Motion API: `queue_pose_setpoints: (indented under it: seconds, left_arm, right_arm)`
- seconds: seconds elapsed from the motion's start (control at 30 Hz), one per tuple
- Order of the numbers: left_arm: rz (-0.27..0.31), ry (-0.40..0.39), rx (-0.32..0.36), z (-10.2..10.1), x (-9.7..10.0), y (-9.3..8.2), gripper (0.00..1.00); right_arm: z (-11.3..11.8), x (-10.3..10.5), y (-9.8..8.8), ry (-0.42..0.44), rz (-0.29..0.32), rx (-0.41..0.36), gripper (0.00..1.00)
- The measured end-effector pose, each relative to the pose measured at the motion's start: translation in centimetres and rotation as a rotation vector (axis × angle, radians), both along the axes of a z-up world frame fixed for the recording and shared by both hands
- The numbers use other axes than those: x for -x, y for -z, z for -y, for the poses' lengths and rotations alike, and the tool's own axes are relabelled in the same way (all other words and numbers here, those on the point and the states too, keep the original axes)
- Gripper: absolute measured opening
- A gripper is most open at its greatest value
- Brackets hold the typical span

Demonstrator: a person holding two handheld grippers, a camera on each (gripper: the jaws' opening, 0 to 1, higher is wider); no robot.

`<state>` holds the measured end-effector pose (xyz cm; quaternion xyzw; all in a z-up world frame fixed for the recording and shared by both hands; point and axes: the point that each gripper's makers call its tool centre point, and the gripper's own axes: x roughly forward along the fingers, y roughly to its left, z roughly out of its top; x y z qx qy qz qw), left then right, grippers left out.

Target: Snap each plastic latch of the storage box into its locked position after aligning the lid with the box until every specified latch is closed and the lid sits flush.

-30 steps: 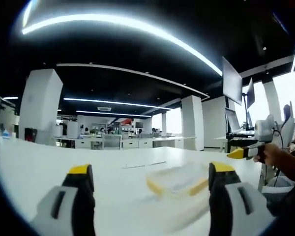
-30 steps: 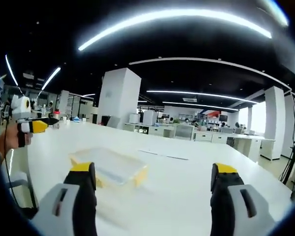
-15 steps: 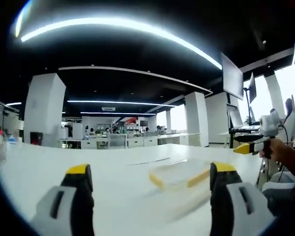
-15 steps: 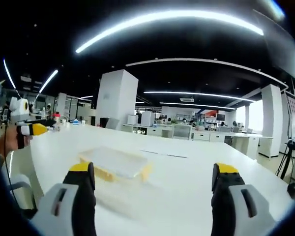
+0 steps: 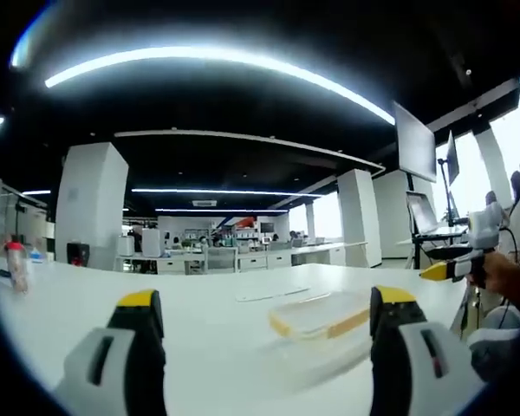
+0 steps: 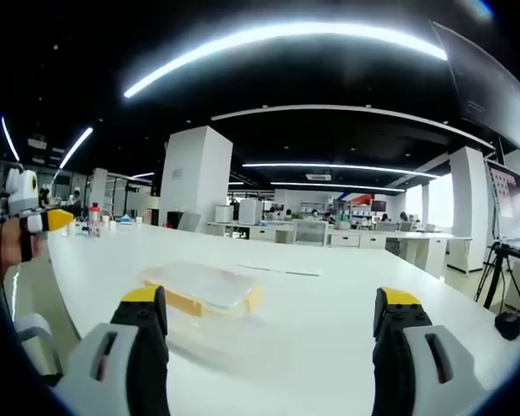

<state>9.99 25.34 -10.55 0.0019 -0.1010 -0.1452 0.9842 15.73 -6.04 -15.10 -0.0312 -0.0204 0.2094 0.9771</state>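
A clear, shallow storage box (image 5: 319,317) with yellow latches lies on the white table (image 5: 208,329), its lid on top. In the left gripper view it sits ahead and right, just inside my right jaw. My left gripper (image 5: 267,305) is open and empty, well short of the box. In the right gripper view the same box (image 6: 201,289) lies ahead and left, near my left jaw. My right gripper (image 6: 271,304) is open and empty. The right gripper (image 5: 442,270) comes in at the far right of the left gripper view, held by a hand. The left gripper (image 6: 45,220) shows at the far left of the right gripper view.
A bottle with a red cap (image 5: 16,265) stands at the table's far left. Small bottles (image 6: 94,219) stand at the far left end in the right gripper view. Monitors on stands (image 5: 416,147) rise at the right. Desks and white pillars (image 6: 189,178) fill the office behind.
Both views have tilted lower and nearer the table level, so the box looks flatter. The box has not moved. Both grippers stay open.
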Motion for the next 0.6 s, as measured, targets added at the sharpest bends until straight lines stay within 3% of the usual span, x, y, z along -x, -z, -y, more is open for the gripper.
queue_pose_setpoints:
  seconds: [0.33,0.6]
  left_arm:
    - [-0.048,-0.003,0.002,0.5,1.2,1.4,0.99]
    - [-0.054,-0.01,0.002,0.9,2.1,1.6,0.99]
  right_arm:
    - [0.8,1.7,-0.6,0.023,0.03,0.003,0.99]
    - [1.0,2.7,-0.9,0.039,0.043,0.024,0.99]
